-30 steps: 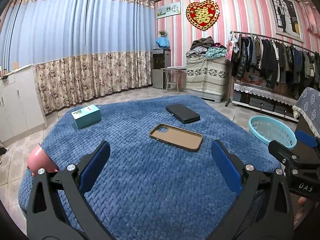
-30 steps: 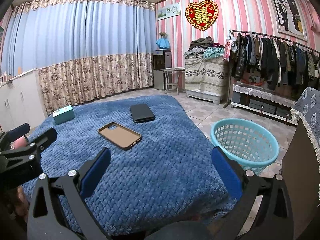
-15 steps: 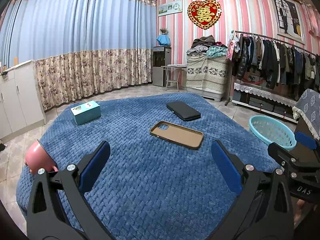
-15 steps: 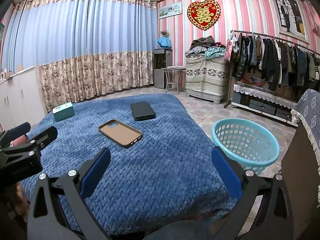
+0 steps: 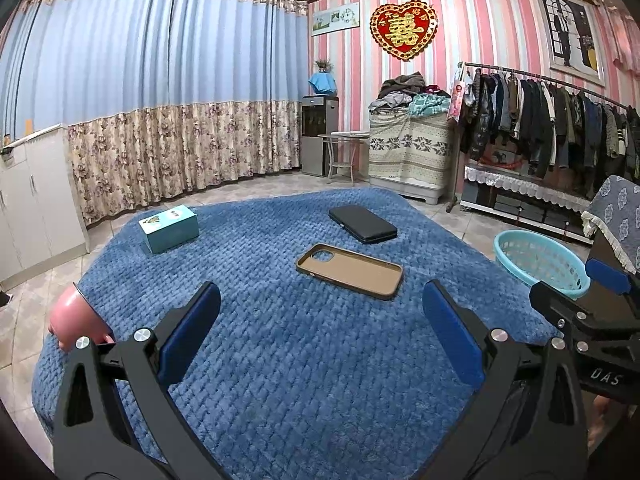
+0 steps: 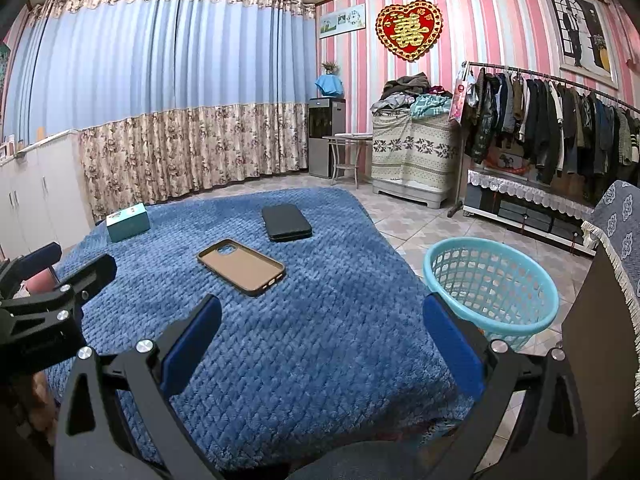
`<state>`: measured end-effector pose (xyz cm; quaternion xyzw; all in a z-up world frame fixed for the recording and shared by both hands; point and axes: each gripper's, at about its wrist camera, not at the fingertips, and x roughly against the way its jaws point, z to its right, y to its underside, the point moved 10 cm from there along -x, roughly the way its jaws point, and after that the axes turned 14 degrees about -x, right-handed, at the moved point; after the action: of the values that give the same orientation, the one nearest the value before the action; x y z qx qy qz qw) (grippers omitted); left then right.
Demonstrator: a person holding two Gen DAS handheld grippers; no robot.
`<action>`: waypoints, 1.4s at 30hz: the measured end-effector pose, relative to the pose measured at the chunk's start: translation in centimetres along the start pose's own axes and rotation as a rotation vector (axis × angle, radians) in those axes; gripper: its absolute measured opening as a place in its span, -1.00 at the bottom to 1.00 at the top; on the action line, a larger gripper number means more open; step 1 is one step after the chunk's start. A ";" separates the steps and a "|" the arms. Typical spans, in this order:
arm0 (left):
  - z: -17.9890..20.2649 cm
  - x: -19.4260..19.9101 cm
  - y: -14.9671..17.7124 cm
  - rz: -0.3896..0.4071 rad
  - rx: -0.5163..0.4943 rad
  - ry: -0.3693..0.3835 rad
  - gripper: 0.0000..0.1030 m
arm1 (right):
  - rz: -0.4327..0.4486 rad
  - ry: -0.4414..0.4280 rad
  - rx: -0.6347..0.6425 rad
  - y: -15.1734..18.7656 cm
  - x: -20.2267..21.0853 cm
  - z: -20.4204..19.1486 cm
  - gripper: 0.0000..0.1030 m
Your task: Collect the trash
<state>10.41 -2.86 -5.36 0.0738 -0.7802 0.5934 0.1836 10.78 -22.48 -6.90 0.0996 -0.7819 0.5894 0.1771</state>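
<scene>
Seemingly nothing is gripped yet. From the left wrist view, the left gripper (image 5: 320, 328) hangs spread and empty above the near edge of the blue blanket (image 5: 280, 380); a tan phone case (image 5: 349, 271) lies mid-blanket, a black case (image 5: 363, 224) beyond it, a teal box (image 5: 169, 228) toward the far-left corner, and a pink cup (image 5: 74, 320) at the left edge, partly hidden behind the finger.

From the right wrist view, the right gripper (image 6: 322, 328) is likewise spread wide, with the mesh basket (image 6: 492, 280) on the floor just off the right edge. The thin case could slip from the pads on plush fabric. What counts as trash is unclear.
</scene>
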 end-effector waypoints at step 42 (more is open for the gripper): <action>-0.4 0.4 -0.7 0.019 0.000 -0.001 0.90 | 0.000 0.002 0.002 0.0 0.0 0.2 0.91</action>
<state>10.35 -2.61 -4.51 0.0668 -0.7810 0.5949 0.1778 10.73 -22.69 -6.98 0.0991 -0.7813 0.5901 0.1776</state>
